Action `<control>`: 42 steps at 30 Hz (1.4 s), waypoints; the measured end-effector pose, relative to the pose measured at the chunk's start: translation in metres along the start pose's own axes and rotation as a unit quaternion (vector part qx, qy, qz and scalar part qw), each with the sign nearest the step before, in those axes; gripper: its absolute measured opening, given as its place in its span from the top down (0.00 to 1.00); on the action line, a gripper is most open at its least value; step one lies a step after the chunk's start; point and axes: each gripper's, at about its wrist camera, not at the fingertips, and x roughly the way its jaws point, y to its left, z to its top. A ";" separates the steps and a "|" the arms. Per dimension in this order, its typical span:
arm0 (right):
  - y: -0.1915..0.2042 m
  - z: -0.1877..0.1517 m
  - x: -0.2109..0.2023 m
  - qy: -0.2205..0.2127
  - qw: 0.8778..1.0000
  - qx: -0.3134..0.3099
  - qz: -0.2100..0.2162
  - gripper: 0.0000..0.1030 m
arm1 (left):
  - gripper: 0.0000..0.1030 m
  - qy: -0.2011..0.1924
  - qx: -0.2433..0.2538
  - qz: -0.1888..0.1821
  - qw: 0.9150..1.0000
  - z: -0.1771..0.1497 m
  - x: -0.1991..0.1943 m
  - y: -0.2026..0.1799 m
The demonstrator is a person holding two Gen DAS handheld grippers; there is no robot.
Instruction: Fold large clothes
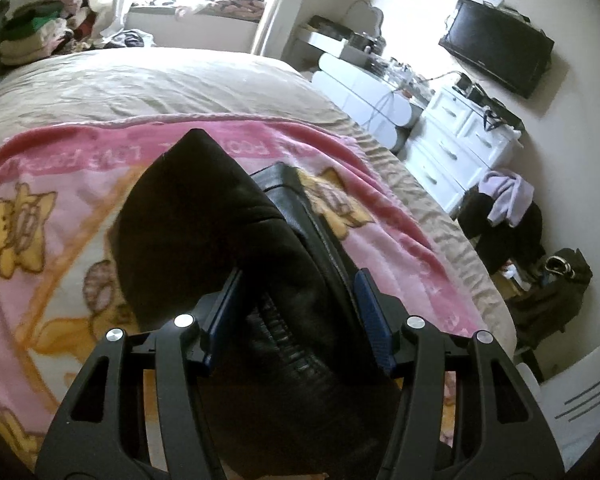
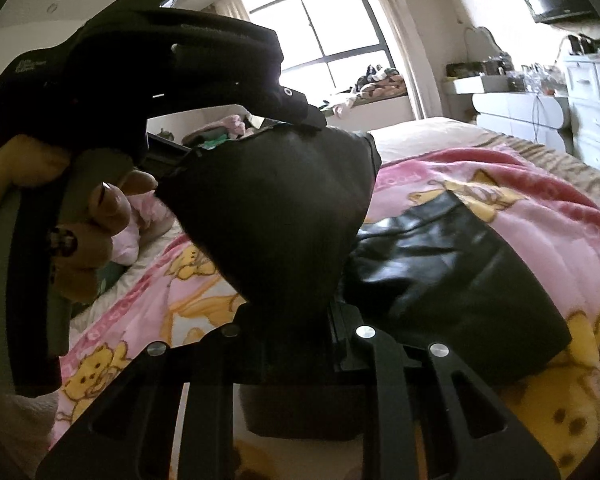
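Observation:
A black leather-like garment [image 1: 204, 208] lies partly on a pink cartoon blanket [image 1: 52, 184] spread over the bed. My left gripper [image 1: 299, 280] is shut on a thick bunched fold of it, with both blue pads [image 1: 374, 308] pressing the sides. In the right wrist view my right gripper [image 2: 294, 316] pinches another raised fold of the garment [image 2: 284, 208], its jaws narrow. The rest of the garment [image 2: 440, 264] lies flat on the blanket [image 2: 500, 184]. A person's hand [image 2: 88, 216] holds the left gripper [image 2: 296, 116] at the garment's top edge.
Beige bedding [image 1: 160, 80] stretches beyond the blanket. White drawers [image 1: 452, 136] and a wall TV [image 1: 500, 44] stand to the right of the bed. Clothes hang over a chair [image 1: 504, 208]. A clothes pile [image 1: 48, 28] sits at the back left, near the window [image 2: 332, 40].

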 end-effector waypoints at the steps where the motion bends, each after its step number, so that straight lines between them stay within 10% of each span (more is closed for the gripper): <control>1: -0.004 -0.001 0.000 0.000 1.000 0.004 0.000 0.81 | 0.54 0.001 0.000 -0.003 1.000 0.000 0.003 -0.004; 7: -0.054 -0.011 -0.007 0.003 0.995 0.103 0.019 0.81 | 0.48 -0.001 -0.013 -0.042 0.999 -0.004 0.006 -0.012; 16: -0.110 -0.041 -0.006 0.041 0.958 0.272 0.086 0.78 | 0.40 0.049 -0.088 0.049 0.994 -0.062 0.042 0.069; 22: -0.109 -0.018 -0.007 0.091 0.952 0.268 0.113 0.08 | 0.40 0.073 -0.092 0.048 0.992 -0.084 0.066 0.075; 29: -0.130 0.057 0.025 0.156 0.956 0.239 0.068 0.04 | 0.40 0.074 -0.094 0.042 0.992 -0.083 0.065 0.081; 31: -0.135 0.067 0.048 0.200 0.950 0.228 0.072 0.09 | 0.40 0.075 -0.092 0.043 0.992 -0.083 0.065 0.079; 33: -0.130 0.068 0.071 0.242 0.945 0.202 0.084 0.66 | 0.40 0.074 -0.092 0.047 0.992 -0.084 0.064 0.079; 42: -0.117 0.125 0.021 0.133 0.984 0.077 0.085 0.86 | 0.30 0.024 -0.088 0.019 0.996 -0.062 0.030 0.061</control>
